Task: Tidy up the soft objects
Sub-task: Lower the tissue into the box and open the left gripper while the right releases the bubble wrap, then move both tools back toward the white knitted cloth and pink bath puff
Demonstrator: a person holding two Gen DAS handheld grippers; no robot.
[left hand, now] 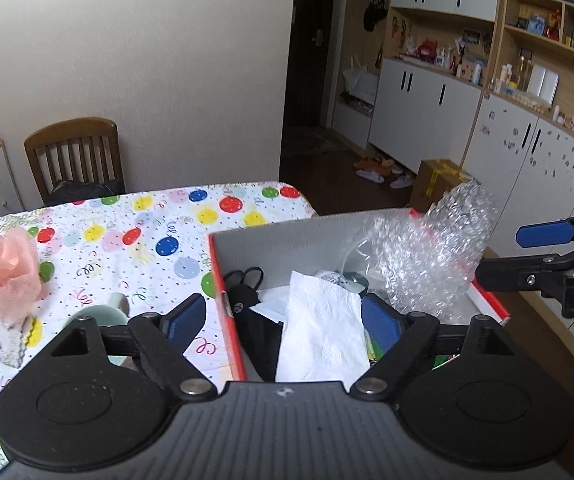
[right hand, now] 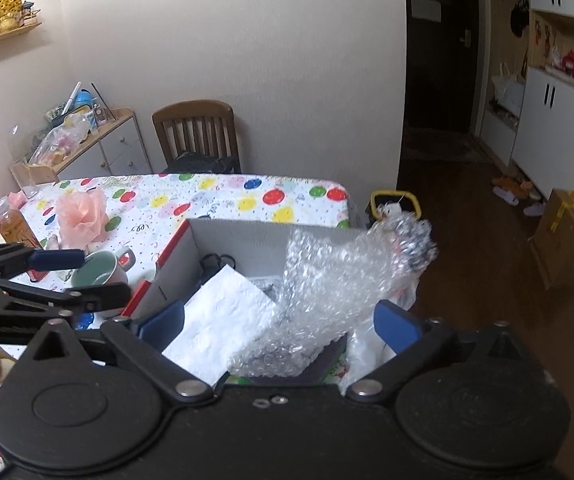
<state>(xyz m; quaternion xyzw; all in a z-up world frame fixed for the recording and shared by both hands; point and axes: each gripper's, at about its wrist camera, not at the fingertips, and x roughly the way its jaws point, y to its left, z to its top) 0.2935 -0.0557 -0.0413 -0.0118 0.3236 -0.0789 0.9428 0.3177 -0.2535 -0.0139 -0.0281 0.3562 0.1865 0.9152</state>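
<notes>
A box [left hand: 287,240] [right hand: 239,240] with a red rim and grey walls stands at the table's right end. In it lie a white tissue [left hand: 319,336] [right hand: 215,320], a sheet of bubble wrap [left hand: 435,256] [right hand: 339,276] sticking out over the far right corner, and a black item [left hand: 247,320]. My left gripper [left hand: 283,320] [right hand: 103,276] is open above the box's left side, its pads clear of the tissue. My right gripper [right hand: 280,325] [left hand: 503,256] is open over the box's right side, with the bubble wrap lying loose between its fingers. A pink mesh puff [left hand: 7,276] [right hand: 83,212] sits on the table to the left.
A green mug [left hand: 103,316] [right hand: 99,274] stands just left of the box on the balloon-print tablecloth [left hand: 147,232]. A bottle [right hand: 15,228] and small items sit further left. A wooden chair [left hand: 75,156] is behind the table. Floor and a cardboard carton [right hand: 567,236] lie to the right.
</notes>
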